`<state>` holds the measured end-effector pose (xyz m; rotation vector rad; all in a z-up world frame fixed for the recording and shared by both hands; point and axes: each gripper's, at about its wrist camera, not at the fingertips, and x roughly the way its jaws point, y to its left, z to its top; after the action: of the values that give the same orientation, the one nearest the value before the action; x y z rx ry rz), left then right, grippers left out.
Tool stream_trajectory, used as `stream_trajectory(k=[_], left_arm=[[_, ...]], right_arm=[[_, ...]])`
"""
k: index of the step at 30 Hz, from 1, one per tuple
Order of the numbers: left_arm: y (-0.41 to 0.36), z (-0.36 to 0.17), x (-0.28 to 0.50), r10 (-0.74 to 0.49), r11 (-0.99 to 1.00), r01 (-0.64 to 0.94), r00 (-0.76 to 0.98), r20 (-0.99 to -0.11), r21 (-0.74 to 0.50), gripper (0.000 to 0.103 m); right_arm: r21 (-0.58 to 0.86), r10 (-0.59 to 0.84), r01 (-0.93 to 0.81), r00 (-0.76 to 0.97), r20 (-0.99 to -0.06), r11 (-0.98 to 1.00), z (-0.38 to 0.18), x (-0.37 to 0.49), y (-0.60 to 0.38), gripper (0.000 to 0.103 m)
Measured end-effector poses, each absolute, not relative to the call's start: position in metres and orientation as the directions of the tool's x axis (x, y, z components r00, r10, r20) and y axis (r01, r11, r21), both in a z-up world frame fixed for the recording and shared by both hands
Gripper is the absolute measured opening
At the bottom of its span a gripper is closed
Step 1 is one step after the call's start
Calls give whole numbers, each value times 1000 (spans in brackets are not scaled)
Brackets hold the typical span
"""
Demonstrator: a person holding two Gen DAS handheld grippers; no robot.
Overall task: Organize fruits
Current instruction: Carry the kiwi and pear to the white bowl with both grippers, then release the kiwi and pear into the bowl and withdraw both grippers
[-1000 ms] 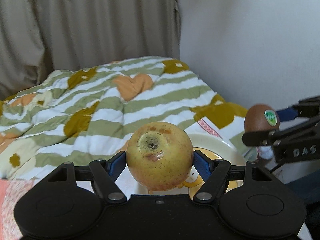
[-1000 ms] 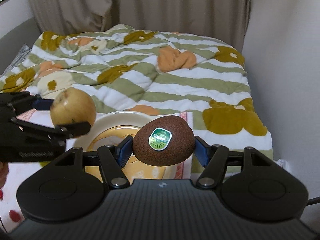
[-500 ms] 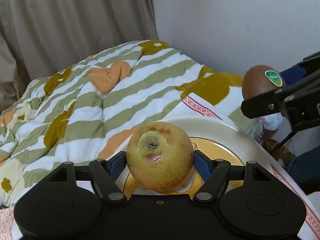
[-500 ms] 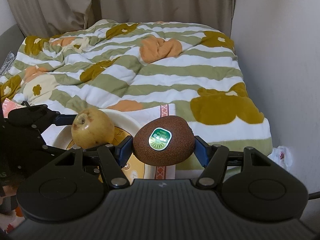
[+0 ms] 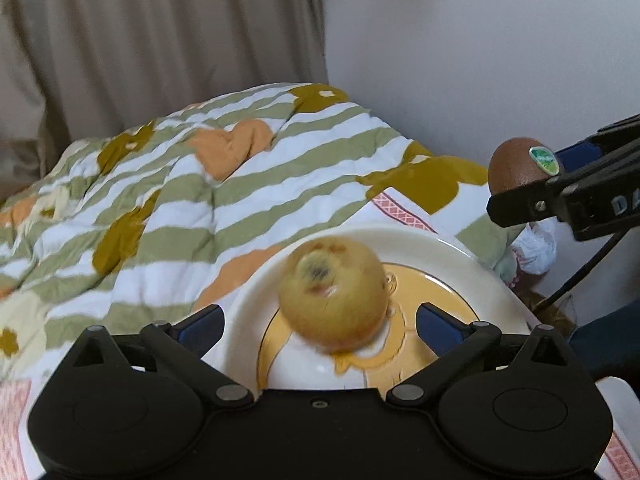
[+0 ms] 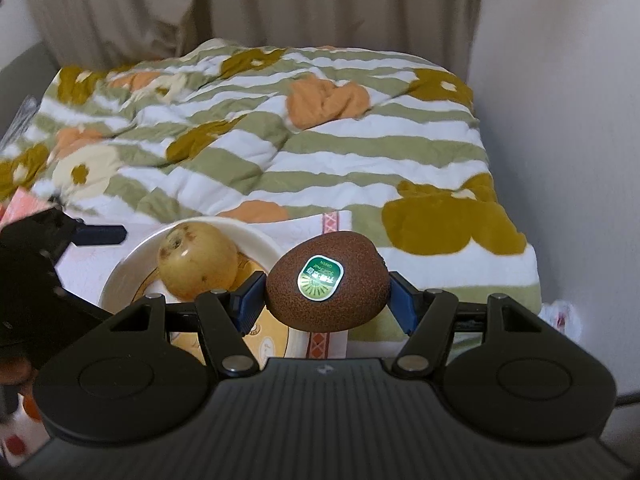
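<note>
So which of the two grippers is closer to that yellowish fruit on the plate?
Left. The left gripper has just opened its jaws around the yellowish fruit; the right gripper, clamping the kiwi, sits beside the plate.

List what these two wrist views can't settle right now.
- Apple: motion-blurred in the left wrist view. Left gripper has just opened, pads clear of it; whether it rests on the plate is unclear.
- Plate's near part: hidden by each gripper body in both views.
- Kiwi underside: hidden by its own bulk, gripped by the right gripper.
- Kiwi sticker text: too small.
</note>
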<state>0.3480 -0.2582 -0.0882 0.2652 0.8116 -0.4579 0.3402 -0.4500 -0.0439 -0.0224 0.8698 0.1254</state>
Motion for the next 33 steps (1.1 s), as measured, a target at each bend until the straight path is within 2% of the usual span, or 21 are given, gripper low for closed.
stream_trajectory(k=[4, 12, 20, 26, 28, 30, 33], left_arm=[[-237, -75, 336, -295, 897, 441, 610, -736, 7, 103], [-196, -50, 308, -224, 948, 318, 644, -731, -11, 103], [-180, -49, 294, -187, 963, 271, 659, -729, -2, 103], [-174, -50, 286, -186, 968, 250, 660, -728, -21, 103], [-173, -49, 284, -185, 969, 246, 661, -727, -22, 103], [-173, -47, 280, -181, 970, 242, 667, -723, -20, 103], [-173, -43, 273, -170, 973, 232, 679, -715, -10, 103]], right_arm=[[7, 121, -183, 624, -772, 983, -50, 338, -436, 80], [-82, 135, -308, 621, -772, 948, -86, 336, -390, 80], [-196, 82, -345, 648, -758, 918, -111, 341, -370, 81], [-216, 87, -366, 658, -748, 905, -114, 341, -367, 81], [-243, 68, -355, 676, -734, 903, -111, 338, -365, 86], [-277, 45, -338, 703, -710, 899, -106, 331, -364, 103], [-249, 75, -329, 725, -685, 911, -94, 318, -370, 103]])
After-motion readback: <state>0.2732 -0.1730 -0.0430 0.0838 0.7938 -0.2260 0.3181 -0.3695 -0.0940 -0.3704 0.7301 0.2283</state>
